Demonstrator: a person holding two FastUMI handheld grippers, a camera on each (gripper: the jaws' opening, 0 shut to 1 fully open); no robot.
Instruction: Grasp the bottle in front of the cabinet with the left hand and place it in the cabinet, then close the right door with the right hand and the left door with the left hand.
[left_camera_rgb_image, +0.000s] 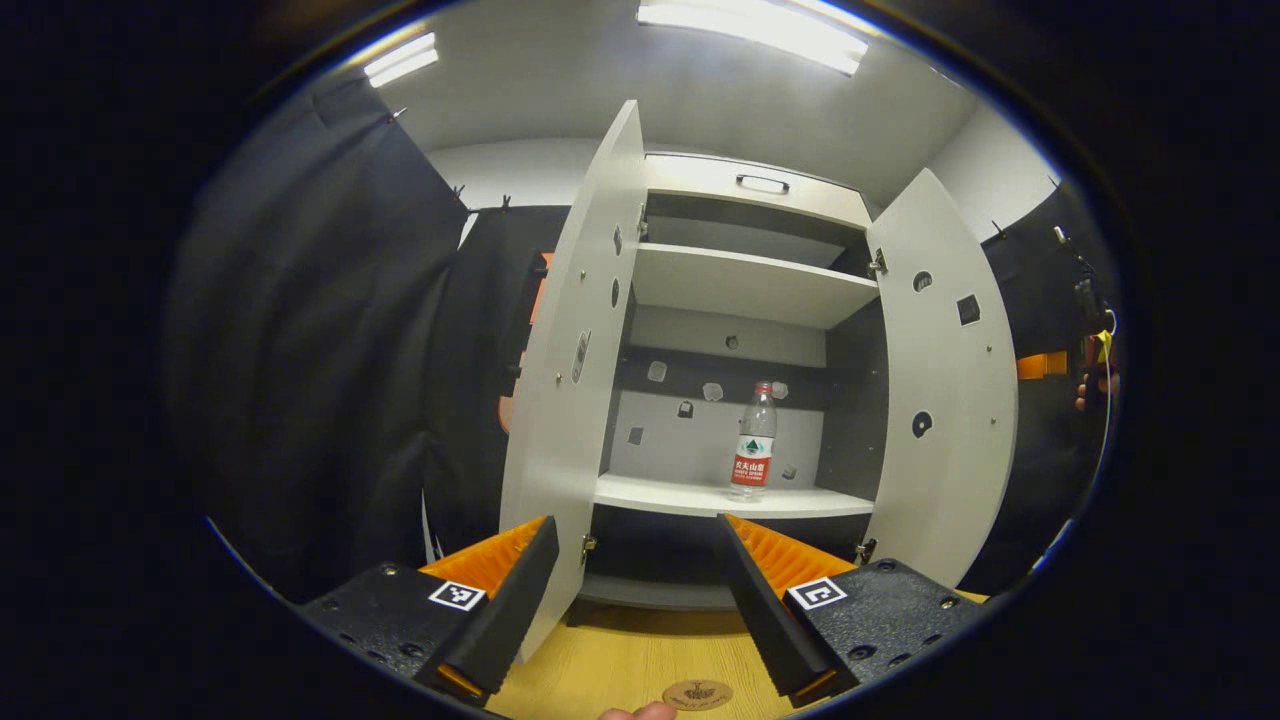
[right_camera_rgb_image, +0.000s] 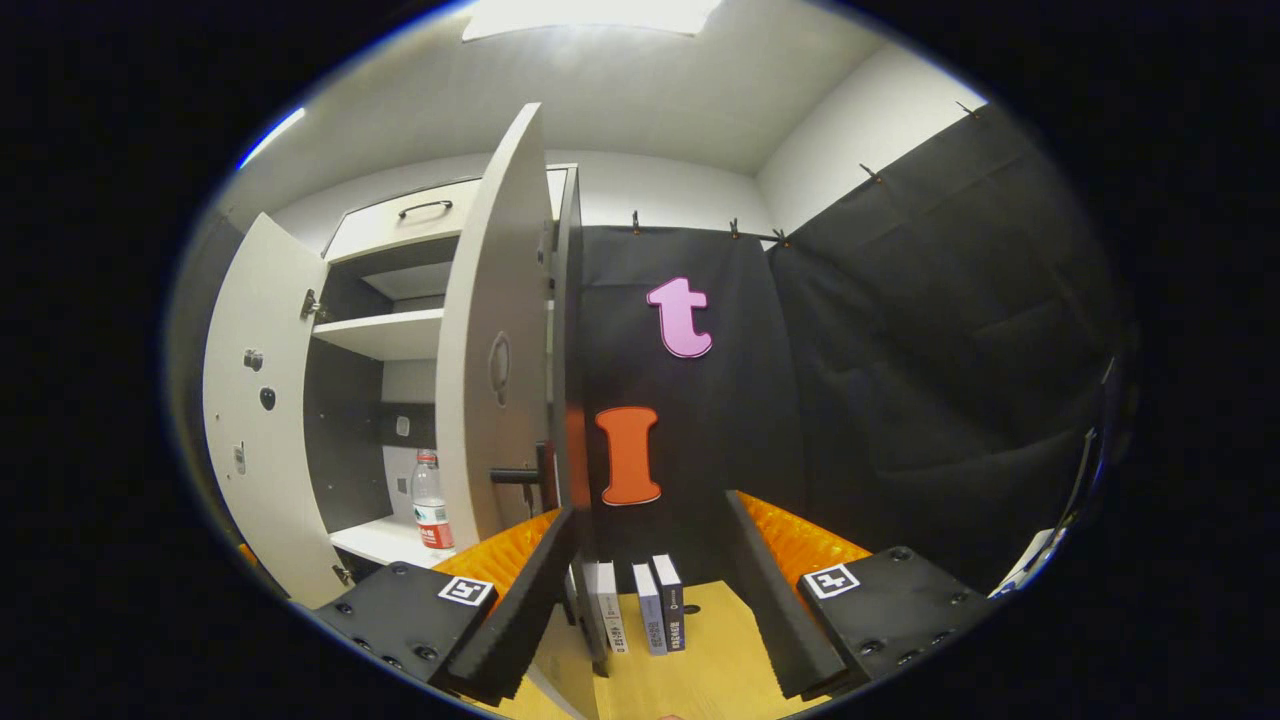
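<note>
A clear water bottle (left_camera_rgb_image: 753, 440) with a red label stands upright on the white cabinet's middle shelf (left_camera_rgb_image: 680, 495), toward its right side. Both cabinet doors stand wide open: the left door (left_camera_rgb_image: 570, 380) and the right door (left_camera_rgb_image: 945, 400). My left gripper (left_camera_rgb_image: 635, 525) is open and holds nothing, drawn back in front of the cabinet over the wooden table. In the right gripper view the bottle (right_camera_rgb_image: 430, 500) shows past the right door (right_camera_rgb_image: 495, 360), which I see nearly edge-on with its dark handle (right_camera_rgb_image: 515, 477). My right gripper (right_camera_rgb_image: 650, 510) is open, just right of that door's edge.
The cabinet stands on a wooden table (left_camera_rgb_image: 620, 660) bearing a small round disc (left_camera_rgb_image: 697, 693). Up to three upright books (right_camera_rgb_image: 640, 605) stand on the table beside the cabinet's right side. Black cloth walls close in on both sides. An upper shelf (left_camera_rgb_image: 740, 285) and a top drawer (left_camera_rgb_image: 760, 185) sit above.
</note>
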